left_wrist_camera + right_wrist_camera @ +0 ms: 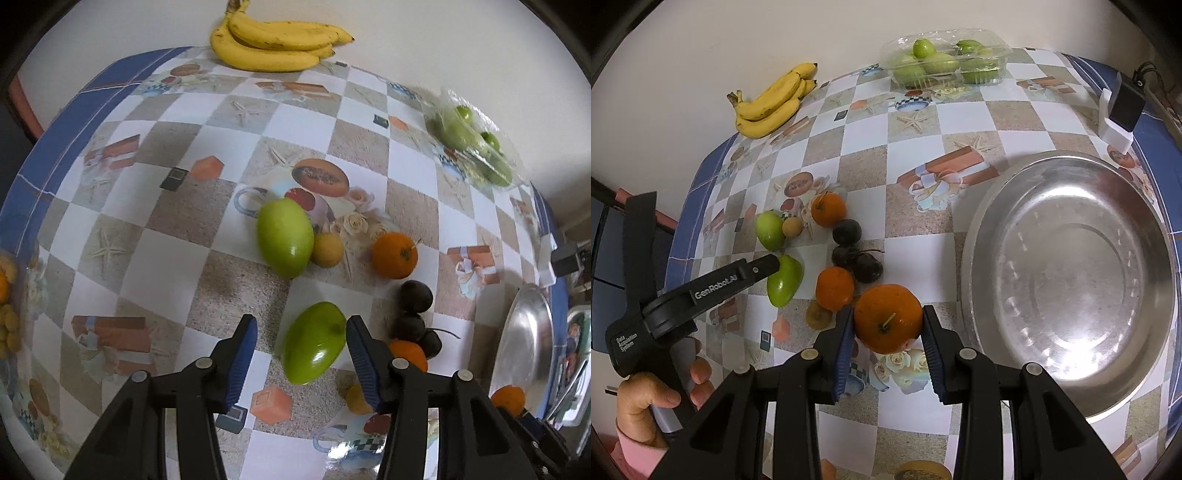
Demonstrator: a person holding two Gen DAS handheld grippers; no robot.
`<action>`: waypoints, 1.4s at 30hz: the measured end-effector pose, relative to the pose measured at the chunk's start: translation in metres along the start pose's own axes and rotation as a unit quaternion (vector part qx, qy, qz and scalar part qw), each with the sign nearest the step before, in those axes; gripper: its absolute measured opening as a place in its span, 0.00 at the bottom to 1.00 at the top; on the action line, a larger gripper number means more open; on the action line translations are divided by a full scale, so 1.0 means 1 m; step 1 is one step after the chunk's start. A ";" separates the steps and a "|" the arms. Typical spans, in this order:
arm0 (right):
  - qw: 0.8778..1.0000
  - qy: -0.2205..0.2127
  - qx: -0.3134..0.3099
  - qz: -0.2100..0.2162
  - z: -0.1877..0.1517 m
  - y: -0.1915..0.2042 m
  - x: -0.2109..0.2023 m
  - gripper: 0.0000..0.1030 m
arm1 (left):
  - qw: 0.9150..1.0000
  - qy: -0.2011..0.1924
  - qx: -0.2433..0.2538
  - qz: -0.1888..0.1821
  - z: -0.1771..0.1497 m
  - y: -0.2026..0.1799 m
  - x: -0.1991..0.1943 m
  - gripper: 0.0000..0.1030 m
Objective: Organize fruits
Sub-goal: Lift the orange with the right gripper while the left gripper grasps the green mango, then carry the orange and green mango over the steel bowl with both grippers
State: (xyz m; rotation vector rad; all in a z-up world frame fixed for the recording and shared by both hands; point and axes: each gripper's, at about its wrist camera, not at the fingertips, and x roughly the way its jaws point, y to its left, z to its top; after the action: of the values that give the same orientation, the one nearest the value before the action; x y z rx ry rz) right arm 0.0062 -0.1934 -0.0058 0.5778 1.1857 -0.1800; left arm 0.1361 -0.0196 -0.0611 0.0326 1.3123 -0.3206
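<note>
An orange (pixel 887 318) is pinched between the two blue pads of the right gripper (pixel 888 325), stem end facing the camera, held just left of a large steel bowl (pixel 1071 206) on the right of the table.

Left of the held orange, loose fruit lies on a checked tablecloth (pixel 923 236). A second orange (pixel 834 288) is just beside the held one, with a small brownish fruit (pixel 818 315) at its near side. Beyond it sits a cluster of three dark plums (pixel 855 254), and farther still a third orange (pixel 828 209).

The left gripper (pixel 301 345) points down over a green mango (pixel 314 343). Its jaws are spread; the mango lies between them, close against the right pad, with a clear gap on the left, so it is not gripped. A hand (pixel 653 402) with a pink sleeve holds this gripper's black handle at the near left.

A second green mango (pixel 285 237) lies farther off, touching a small yellow fruit (pixel 327 249) on its right.

At the far edge, against the wall, a bunch of bananas (pixel 772 103) lies on the left and a clear plastic box (pixel 947 61) of green fruit on the right. A small black device (pixel 1126 107) stands in a white holder at the far right.
</note>
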 end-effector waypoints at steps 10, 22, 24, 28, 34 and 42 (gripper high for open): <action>1.000 0.002 0.005 0.000 -0.001 -0.003 0.001 0.36 | 0.999 0.018 0.042 0.023 -0.004 -0.015 0.023 0.51; 1.000 0.006 0.006 -0.003 -0.001 -0.005 0.005 0.36 | 0.999 0.010 0.024 0.025 -0.001 -0.007 0.013 0.41; 1.000 0.007 0.007 -0.005 -0.001 -0.005 0.006 0.36 | 0.999 0.005 0.020 0.026 0.000 -0.006 0.009 0.41; 1.000 0.008 0.009 -0.009 0.000 -0.009 0.008 0.36 | 1.000 -0.008 0.016 0.023 0.000 -0.007 -0.002 0.41; 0.999 0.002 0.033 -0.023 0.003 -0.028 0.006 0.36 | 0.999 -0.026 0.025 0.009 -0.001 -0.019 -0.019 0.41; 0.994 -0.016 0.093 -0.061 0.008 -0.079 -0.006 0.36 | 0.996 -0.031 0.088 -0.012 -0.013 -0.070 -0.032 0.41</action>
State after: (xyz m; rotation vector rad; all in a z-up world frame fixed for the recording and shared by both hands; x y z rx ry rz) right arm -0.0234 -0.2648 -0.0243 0.6633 1.1805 -0.4060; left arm 0.0995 -0.0771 -0.0232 0.1545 1.2201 -0.4547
